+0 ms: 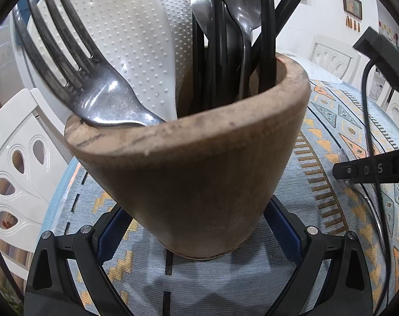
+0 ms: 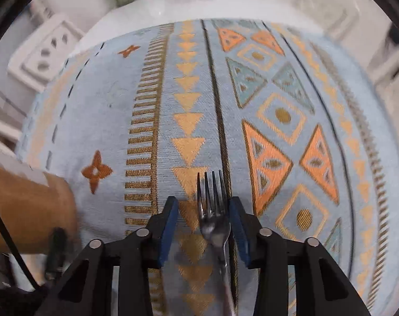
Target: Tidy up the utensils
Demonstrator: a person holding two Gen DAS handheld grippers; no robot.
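Right hand-held gripper (image 2: 203,220) is released, jaws apart around a fork (image 2: 212,210) lying on the patterned cloth (image 2: 107,121) over the desk, pads not pressing it. Left hand-held gripper (image 1: 199,239) is clenched on the wooden holder (image 1: 194,173), packed with utensils.

The holder (image 1: 194,173) looks like matt, unvarnished wood with a dark-streaked grain at its rim, and in it stand a scuffed, dull-shining metal fork (image 1: 94,87) and white plastic paddles (image 1: 136,39) covered in small raised dots. The cloth (image 2: 188,105) over the surface is coarse woven fabric, and the fork on it (image 2: 212,210) is glossy metal.
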